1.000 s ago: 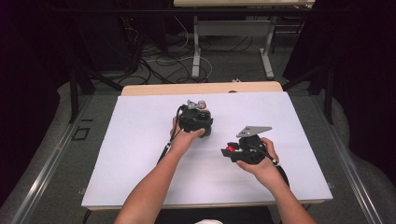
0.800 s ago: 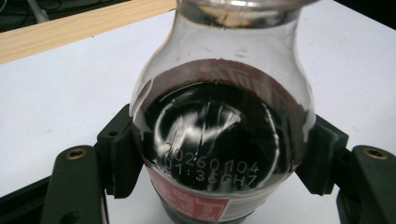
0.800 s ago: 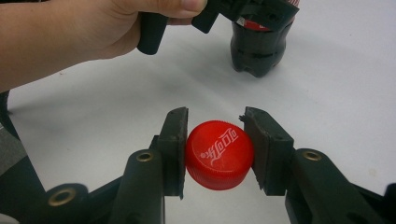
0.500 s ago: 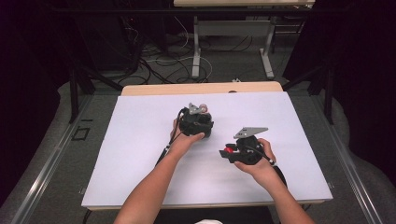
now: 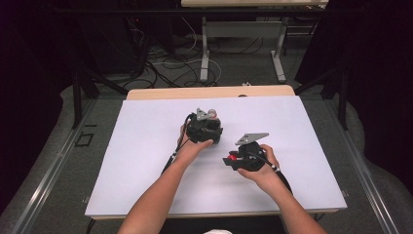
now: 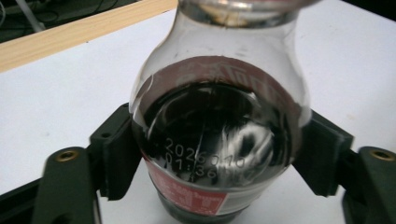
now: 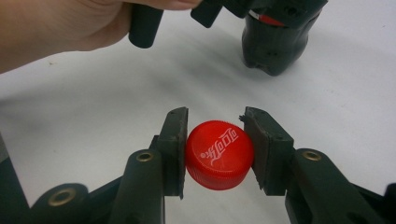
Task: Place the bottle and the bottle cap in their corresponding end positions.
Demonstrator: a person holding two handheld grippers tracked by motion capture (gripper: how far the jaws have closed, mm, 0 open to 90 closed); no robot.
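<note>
High view: white table, both forearms in from the bottom. Left gripper near the table's middle, upright around a dark bottle whose neck shows just above it. Right gripper nearer the person and to the right, close to the left one but apart from it, a red cap at its tip.

Left gripper view: bottle stands between the jaws, open mouth toward the camera, dark drink inside, red label lower down, printed date code on the shoulder. Jaws have just been opening with the bottle between them; the pads sit right at its sides, and I cannot tell whether they press on it.

Right gripper view: right gripper clamped on the cap, pads on both sides, white lettering face up, held just over the table. Farther off, bottle base stands on the table at top right, the left hand at top left.
</note>
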